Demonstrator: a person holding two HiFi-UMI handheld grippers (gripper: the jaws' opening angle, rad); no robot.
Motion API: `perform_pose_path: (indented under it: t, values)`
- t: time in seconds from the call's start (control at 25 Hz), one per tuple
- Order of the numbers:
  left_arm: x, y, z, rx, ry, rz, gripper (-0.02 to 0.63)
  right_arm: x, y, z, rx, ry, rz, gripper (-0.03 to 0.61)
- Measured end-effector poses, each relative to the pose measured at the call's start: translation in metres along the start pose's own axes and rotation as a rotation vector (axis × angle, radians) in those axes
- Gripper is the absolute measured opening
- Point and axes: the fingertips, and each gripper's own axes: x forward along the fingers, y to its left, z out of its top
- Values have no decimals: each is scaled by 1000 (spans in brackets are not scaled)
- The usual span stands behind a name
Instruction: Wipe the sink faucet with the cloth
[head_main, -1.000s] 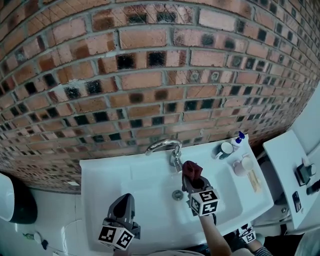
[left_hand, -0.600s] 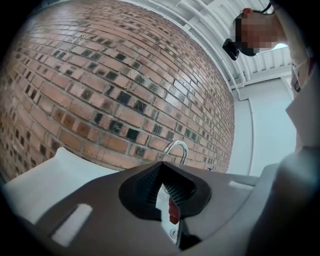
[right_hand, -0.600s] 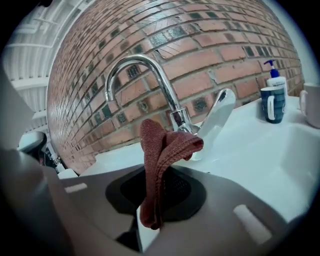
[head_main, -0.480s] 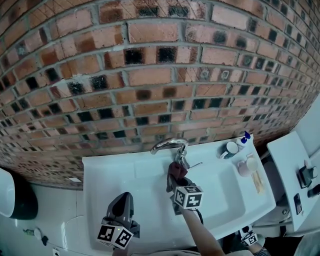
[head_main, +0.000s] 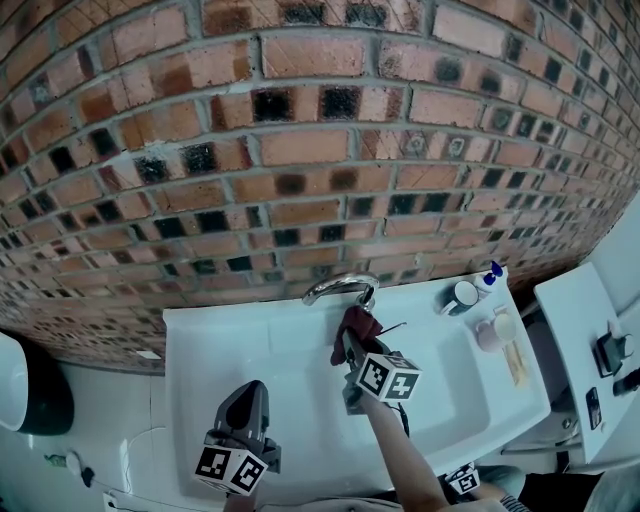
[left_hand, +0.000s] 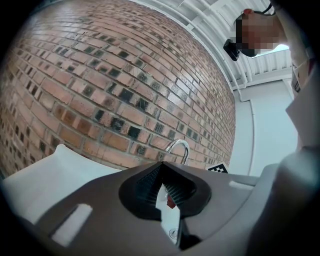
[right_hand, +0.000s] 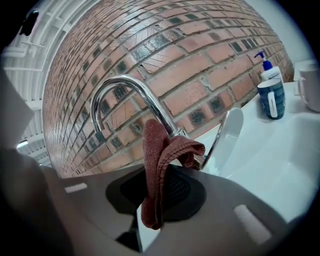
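Pinching the dark red cloth between its closed jaws, the right gripper stands over the back of the white sink, right at the foot of the chrome faucet. In the right gripper view, the cloth hangs folded over the jaw tips, and its upper fold lies in front of the faucet's lower neck. Whether the two actually touch cannot be told. The faucet's flat lever juts out just to the right of the cloth. The curved spout arches up and to the left above it.

The brick wall rises close behind the faucet, so there is little room at the back edge. The sink's right rim carries a mug, a soap bottle and a pale cup, all apart from the cloth.

The left gripper hovers over the front left of the sink, near its front edge and well apart from the faucet. Its jaws are pressed together at the tips with nothing between them. Bare basin lies open between the two grippers.
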Motion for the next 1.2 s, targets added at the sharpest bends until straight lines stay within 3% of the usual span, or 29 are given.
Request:
perform_pose_path:
  t: [0.24, 0.48, 0.88, 1.2]
  values:
    - [-2, 2, 3, 0, -8, 4, 5, 0, 0, 8, 24, -16, -6, 52]
    - [-3, 3, 4, -2, -13, 7, 5, 0, 6, 30, -21, -37, 1, 52]
    - [-5, 5, 7, -3, -26, 12, 5, -6, 56, 82, -225, -130, 74, 52]
    - [-6, 2, 9, -6, -34, 5, 5, -11, 110, 96, -488, -142, 114, 54]
